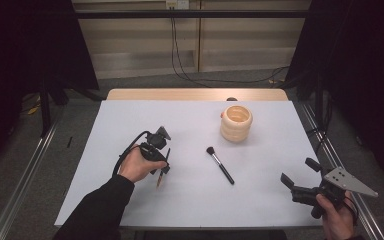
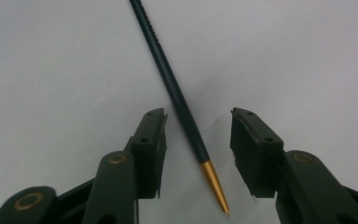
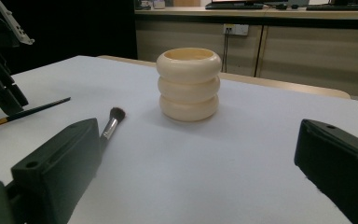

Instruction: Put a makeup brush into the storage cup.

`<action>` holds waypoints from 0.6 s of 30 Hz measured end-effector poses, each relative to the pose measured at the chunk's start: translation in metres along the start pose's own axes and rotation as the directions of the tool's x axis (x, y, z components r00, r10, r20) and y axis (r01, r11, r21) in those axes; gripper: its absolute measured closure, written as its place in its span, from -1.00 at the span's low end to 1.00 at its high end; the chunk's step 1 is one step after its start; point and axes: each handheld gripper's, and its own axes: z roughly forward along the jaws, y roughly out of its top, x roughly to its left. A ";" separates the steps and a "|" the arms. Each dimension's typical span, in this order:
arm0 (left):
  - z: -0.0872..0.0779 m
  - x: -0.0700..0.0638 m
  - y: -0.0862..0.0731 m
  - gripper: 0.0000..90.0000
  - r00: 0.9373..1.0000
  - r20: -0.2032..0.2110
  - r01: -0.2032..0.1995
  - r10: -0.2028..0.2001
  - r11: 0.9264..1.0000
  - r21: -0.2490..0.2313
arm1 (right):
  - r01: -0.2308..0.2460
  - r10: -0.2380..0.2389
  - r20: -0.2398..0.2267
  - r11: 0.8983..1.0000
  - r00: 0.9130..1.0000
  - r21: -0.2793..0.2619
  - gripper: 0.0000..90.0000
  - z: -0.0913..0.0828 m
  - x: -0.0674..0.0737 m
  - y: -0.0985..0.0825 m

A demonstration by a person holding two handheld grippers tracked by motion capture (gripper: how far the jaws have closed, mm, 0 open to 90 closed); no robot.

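No readable text; faint marking on dark pencil [image 2: 168, 79] shaft illegible.

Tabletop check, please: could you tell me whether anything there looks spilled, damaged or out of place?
Nothing stands out. The cream ringed pot stands upright, while the makeup brush and the thin dark brush lie flat on the white table, with no spill or breakage visible.

One ringed cream holder [image 1: 236, 123], one makeup brush [image 1: 220, 165], one thin gold-tipped brush [image 2: 182, 105]

Ahead of my right gripper stands a cream ringed pot [image 3: 188, 85] (three stacked bulges), with a makeup brush [image 3: 111, 122] lying on the white table [image 3: 242, 168] nearer, toward its left jaw.
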 end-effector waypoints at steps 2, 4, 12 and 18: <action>0.002 0.001 -0.001 0.33 1.000 0.014 0.006 -0.006 1.000 0.000 | -0.001 0.001 -0.002 1.000 1.000 0.000 -0.99 0.000 0.000 0.000; 0.005 0.002 -0.002 0.39 1.000 0.015 0.003 -0.003 1.000 0.010 | -0.004 0.004 -0.003 1.000 1.000 -0.001 -0.99 0.000 0.000 0.000; 0.008 0.002 -0.002 0.60 1.000 -0.018 -0.007 0.008 1.000 0.030 | -0.005 0.005 -0.011 1.000 1.000 0.009 -0.99 0.000 0.000 0.000; 0.010 -0.005 -0.002 0.74 0.997 -0.073 -0.026 0.029 0.999 0.040 | -0.002 0.002 -0.005 1.000 1.000 0.013 -0.99 0.000 0.001 0.000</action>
